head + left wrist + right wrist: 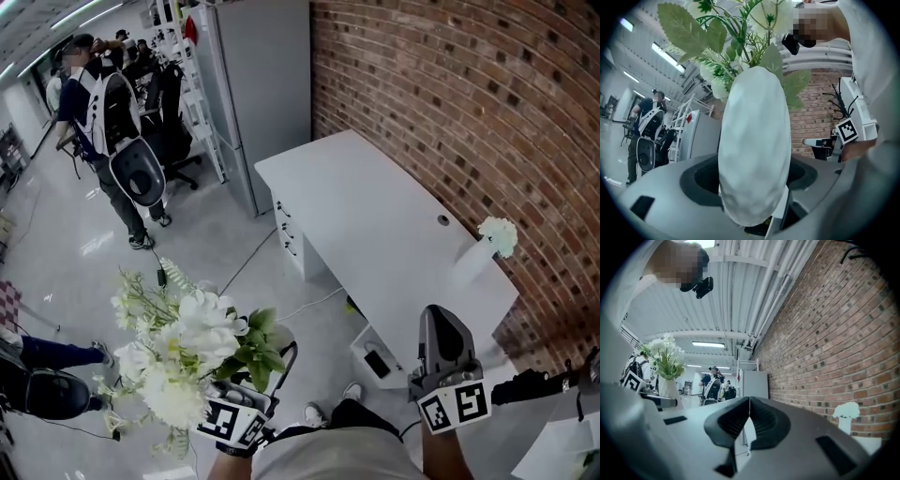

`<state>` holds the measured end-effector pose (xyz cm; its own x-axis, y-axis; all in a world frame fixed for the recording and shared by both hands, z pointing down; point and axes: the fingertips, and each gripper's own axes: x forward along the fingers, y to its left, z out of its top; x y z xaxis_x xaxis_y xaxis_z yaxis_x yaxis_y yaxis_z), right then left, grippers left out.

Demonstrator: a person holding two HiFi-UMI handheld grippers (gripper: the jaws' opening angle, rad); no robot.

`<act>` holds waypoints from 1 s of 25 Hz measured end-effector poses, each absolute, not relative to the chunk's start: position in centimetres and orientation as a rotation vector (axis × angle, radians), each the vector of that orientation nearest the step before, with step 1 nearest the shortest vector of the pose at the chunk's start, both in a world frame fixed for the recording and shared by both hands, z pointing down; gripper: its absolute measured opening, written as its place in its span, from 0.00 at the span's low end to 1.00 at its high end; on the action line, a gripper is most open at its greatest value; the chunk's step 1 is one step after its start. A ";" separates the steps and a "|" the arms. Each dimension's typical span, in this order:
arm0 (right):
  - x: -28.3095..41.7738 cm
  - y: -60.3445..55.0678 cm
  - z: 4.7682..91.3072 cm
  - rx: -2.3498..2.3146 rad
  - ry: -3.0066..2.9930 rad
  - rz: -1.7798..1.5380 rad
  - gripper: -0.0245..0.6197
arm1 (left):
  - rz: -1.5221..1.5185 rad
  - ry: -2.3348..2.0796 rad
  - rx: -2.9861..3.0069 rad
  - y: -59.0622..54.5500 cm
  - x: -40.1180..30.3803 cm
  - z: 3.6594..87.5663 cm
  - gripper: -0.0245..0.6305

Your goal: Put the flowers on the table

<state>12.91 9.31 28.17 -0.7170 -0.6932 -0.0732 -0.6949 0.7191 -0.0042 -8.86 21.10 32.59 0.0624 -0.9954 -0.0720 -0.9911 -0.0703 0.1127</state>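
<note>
1. Down at the head view's lower left, the left gripper (246, 401) holds the flowers (187, 347). The table (375, 234) lies ahead and to the right, well apart, and the right gripper (441, 328) is nearer to it.
2. Left gripper view: the jaws are clamped on the white vase (754, 145), its long axis upright across them.
3. Right gripper view: the jaws are pressed together on nothing. The flowers stand off to the left, and a small vase (845, 417) sits on the table ahead.

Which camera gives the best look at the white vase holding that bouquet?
The left gripper view: the vase fills the frame, clamped between the jaws. In the head view the flowers cover it from above. The right gripper view shows it whole but small, at the far left.
</note>
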 end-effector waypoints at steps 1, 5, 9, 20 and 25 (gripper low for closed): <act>12.7 9.3 28.3 -1.149 2.851 0.038 0.06 | -0.205 -2.119 2.267 21.1 -9.0 32.7 0.63; 11.9 9.4 28.7 -1.143 2.864 0.041 0.06 | -0.219 -2.109 2.263 21.1 -9.3 33.4 0.63; 11.2 9.2 28.9 -1.139 2.871 0.054 0.06 | -0.234 -2.102 2.264 20.8 -9.7 33.9 0.63; 10.1 3.7 29.7 -1.150 2.887 0.011 0.06 | -0.219 -2.088 2.270 14.7 -10.9 33.6 0.63; 10.2 0.9 30.2 -1.183 2.885 0.000 0.06 | -0.222 -2.067 2.271 11.7 -11.2 34.1 0.63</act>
